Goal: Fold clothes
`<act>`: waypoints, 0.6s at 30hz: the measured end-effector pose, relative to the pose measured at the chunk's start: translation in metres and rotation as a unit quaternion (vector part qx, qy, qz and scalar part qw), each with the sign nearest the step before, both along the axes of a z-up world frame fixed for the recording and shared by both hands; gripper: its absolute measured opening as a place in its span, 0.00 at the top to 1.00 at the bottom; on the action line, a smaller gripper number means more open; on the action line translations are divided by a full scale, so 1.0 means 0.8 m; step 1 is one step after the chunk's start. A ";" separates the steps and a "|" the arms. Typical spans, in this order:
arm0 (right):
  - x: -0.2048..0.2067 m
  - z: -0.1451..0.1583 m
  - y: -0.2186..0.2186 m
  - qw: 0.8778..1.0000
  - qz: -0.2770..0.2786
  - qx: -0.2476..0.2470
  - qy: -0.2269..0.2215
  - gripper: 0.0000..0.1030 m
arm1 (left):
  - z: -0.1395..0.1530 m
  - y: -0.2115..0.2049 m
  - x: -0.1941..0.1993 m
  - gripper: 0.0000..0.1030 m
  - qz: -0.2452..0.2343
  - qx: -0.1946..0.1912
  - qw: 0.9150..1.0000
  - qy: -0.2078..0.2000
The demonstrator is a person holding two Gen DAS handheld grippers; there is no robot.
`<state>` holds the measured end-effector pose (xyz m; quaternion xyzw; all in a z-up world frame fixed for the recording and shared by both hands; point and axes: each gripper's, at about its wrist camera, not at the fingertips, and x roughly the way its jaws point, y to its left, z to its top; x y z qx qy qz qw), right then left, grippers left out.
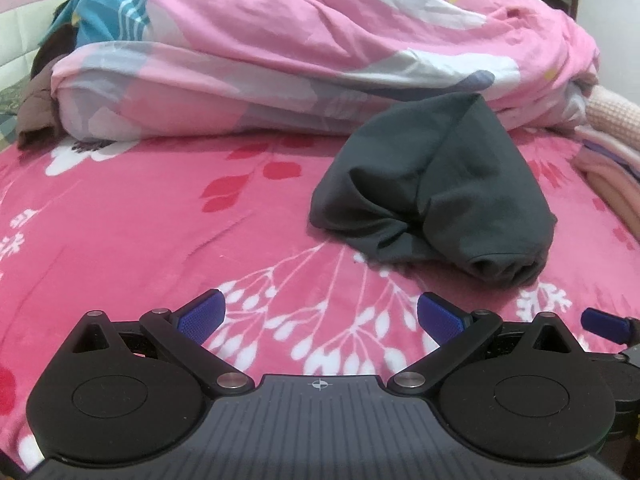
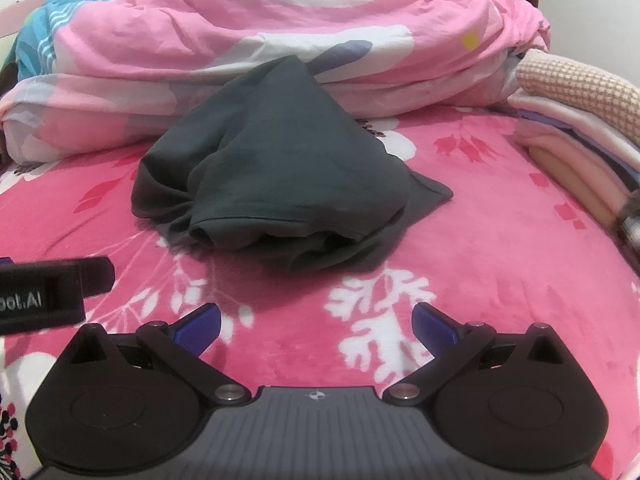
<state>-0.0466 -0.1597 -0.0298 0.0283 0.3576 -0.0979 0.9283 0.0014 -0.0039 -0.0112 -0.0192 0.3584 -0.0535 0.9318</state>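
Left wrist view: the left gripper (image 1: 321,314) stands wide, nothing between its blue pads; the dark garment (image 1: 436,192) lies crumpled ahead to the right on the pink floral blanket (image 1: 160,232).

Right wrist view: the right gripper (image 2: 316,326) likewise gapes empty; the garment (image 2: 280,176) lies straight ahead, its far end against the bundled quilt (image 2: 280,32).

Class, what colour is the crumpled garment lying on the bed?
Dark grey-green garment; clearest in the right wrist view.
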 end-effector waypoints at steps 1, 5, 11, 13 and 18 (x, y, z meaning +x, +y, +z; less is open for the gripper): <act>0.000 0.000 -0.001 1.000 -0.001 0.000 -0.001 0.00 | -0.001 0.000 0.000 0.00 -0.002 -0.003 1.000 0.001; 0.000 0.000 -0.004 1.000 -0.006 0.001 -0.002 0.00 | 0.000 0.001 -0.001 0.00 -0.003 -0.015 1.000 0.003; 0.001 0.000 -0.006 1.000 -0.010 0.002 -0.002 0.00 | 0.004 0.000 -0.002 0.00 0.020 0.014 1.000 -0.017; 0.001 0.000 -0.005 1.000 -0.010 0.002 -0.003 0.00 | 0.005 0.003 -0.001 0.00 0.022 0.012 1.000 -0.016; 0.001 0.001 -0.005 1.000 -0.010 0.002 -0.002 0.00 | 0.004 0.005 -0.001 0.00 0.029 0.015 0.999 -0.018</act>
